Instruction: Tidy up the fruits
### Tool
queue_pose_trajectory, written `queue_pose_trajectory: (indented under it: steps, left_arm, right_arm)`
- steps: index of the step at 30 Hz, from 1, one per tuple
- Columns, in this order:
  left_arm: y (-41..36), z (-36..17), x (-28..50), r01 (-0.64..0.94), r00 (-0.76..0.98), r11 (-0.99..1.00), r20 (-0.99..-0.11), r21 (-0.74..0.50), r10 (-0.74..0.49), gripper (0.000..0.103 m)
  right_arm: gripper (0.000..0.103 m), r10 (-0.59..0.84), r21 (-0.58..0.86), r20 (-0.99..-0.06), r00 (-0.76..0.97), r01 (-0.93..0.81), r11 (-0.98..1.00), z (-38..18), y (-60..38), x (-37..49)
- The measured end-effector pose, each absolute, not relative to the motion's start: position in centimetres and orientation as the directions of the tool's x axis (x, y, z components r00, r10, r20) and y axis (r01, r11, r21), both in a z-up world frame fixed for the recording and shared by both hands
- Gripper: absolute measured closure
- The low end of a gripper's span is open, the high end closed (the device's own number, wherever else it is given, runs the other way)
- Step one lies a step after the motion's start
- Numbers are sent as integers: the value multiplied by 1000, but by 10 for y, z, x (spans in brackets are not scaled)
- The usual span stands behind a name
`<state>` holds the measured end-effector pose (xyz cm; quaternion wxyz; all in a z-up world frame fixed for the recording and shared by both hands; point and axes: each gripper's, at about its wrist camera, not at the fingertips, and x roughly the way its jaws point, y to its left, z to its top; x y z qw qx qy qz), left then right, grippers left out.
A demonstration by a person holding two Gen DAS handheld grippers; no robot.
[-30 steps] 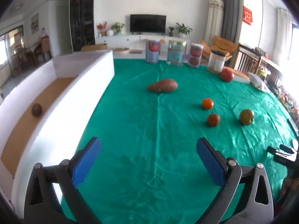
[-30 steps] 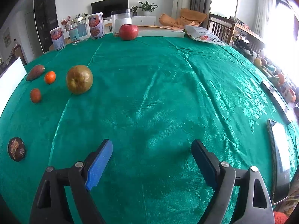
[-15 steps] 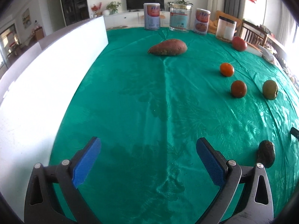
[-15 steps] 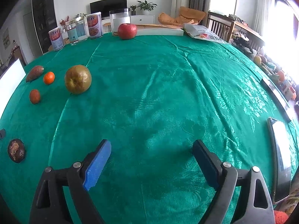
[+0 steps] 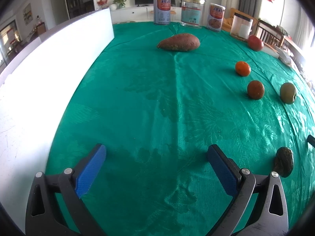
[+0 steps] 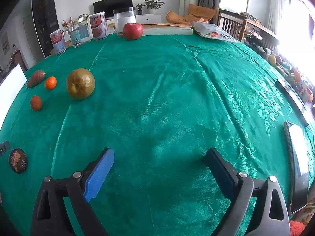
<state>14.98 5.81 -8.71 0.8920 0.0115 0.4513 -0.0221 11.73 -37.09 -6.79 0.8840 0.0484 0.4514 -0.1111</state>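
Between picks: left gripper (image 5: 156, 157) and right gripper (image 6: 159, 158) empty, jaws apart (right's just widening); fruit loose right of white box (image 5: 59, 63); next, straddle dark fruit (image 5: 283, 164), clamp.

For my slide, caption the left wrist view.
Open left gripper above green tablecloth; sweet potato and fruits ahead, white box alongside.

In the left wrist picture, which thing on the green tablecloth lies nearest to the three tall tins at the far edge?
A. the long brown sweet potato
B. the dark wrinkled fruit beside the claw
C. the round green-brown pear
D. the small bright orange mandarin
A: the long brown sweet potato lies just in front of the three tall tins, farther back than the other produce on the green tablecloth.
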Motion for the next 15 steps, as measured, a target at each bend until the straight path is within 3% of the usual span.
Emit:
queue_pose_trajectory:
  steps: [15]
  left_arm:
    - [58,-87,150,50,591,999,-806,1,-29,0]
  right_arm:
    - [5,-149,-14,-811,566,235,972,-69,-370,119]
